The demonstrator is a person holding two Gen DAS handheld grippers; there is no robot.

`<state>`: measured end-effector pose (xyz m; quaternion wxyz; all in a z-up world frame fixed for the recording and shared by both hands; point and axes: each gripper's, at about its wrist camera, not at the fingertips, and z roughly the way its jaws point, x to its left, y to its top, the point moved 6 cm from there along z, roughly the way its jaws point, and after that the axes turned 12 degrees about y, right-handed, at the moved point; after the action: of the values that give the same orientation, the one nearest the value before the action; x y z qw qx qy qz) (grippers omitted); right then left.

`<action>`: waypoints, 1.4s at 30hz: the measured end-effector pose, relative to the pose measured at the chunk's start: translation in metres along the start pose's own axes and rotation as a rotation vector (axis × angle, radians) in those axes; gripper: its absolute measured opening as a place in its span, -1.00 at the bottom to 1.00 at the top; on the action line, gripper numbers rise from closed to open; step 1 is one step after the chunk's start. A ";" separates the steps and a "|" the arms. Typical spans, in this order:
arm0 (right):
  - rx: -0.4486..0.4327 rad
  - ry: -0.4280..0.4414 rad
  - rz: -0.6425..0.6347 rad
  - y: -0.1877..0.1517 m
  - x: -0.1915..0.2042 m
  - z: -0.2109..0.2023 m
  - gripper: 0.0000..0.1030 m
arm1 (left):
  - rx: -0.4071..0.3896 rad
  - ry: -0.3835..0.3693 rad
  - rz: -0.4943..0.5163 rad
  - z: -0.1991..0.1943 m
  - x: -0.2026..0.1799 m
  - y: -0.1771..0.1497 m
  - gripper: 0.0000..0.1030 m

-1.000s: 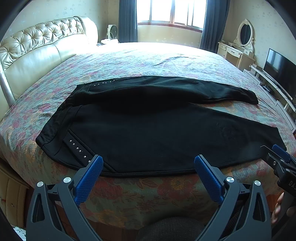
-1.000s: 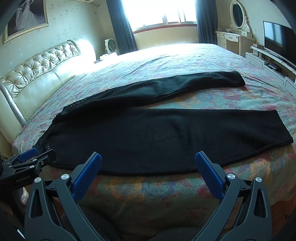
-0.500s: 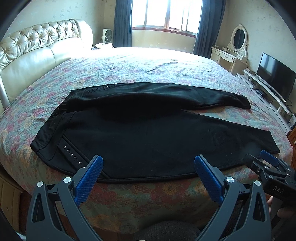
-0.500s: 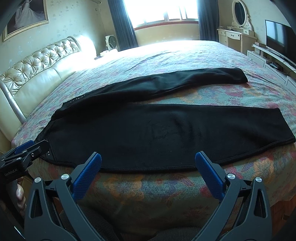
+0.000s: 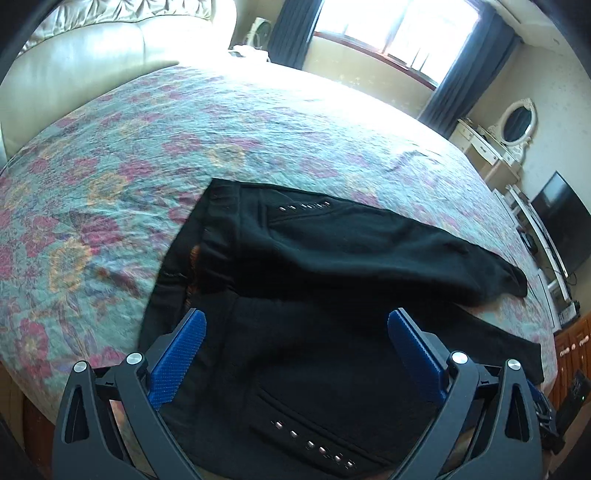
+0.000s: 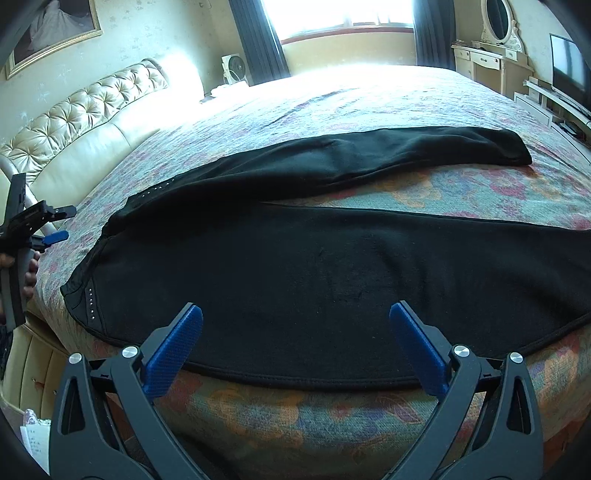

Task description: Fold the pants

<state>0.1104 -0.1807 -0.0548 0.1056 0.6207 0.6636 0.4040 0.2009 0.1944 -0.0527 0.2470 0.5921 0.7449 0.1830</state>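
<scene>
Black pants [image 6: 332,266] lie spread flat on the floral bed, waistband at the left, the two legs splayed apart toward the right. Silver studs mark the pockets [image 5: 314,445]. My left gripper [image 5: 295,328] hovers open above the waist end of the pants [image 5: 314,280], nothing between its blue pads. It also shows at the left edge of the right wrist view, left gripper [image 6: 48,229], held by a hand. My right gripper [image 6: 295,325] is open over the near leg's lower edge, empty.
The floral bedspread [image 5: 147,140] covers a large bed with a cream tufted headboard [image 6: 85,110] on the left. A dresser with an oval mirror [image 5: 517,122] and a TV [image 5: 561,221] stand at the right. A window with dark curtains [image 6: 343,14] is behind.
My left gripper has swung left and forward, up over the waistband end of the pants. The right gripper has edged a little closer to the near leg. The pants have not moved.
</scene>
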 end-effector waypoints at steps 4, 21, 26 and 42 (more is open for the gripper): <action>0.009 0.044 -0.011 0.012 0.009 0.022 0.96 | 0.049 -0.042 -0.125 0.057 0.048 0.047 0.92; 0.102 0.186 0.044 0.043 0.003 0.089 0.96 | 0.192 -0.355 -0.264 0.168 0.075 0.102 0.90; 0.109 0.219 0.053 0.056 -0.003 0.103 0.96 | 0.183 -0.338 -0.275 0.177 0.076 0.114 0.90; 0.255 0.268 -0.299 0.225 -0.064 0.216 0.96 | 0.206 -0.241 -0.105 0.185 0.063 0.103 -0.85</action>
<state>0.4288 -0.1738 -0.0682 -0.0039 0.4646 0.8020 0.3755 0.3794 0.2760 -0.1536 0.2818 0.5923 0.7546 0.0203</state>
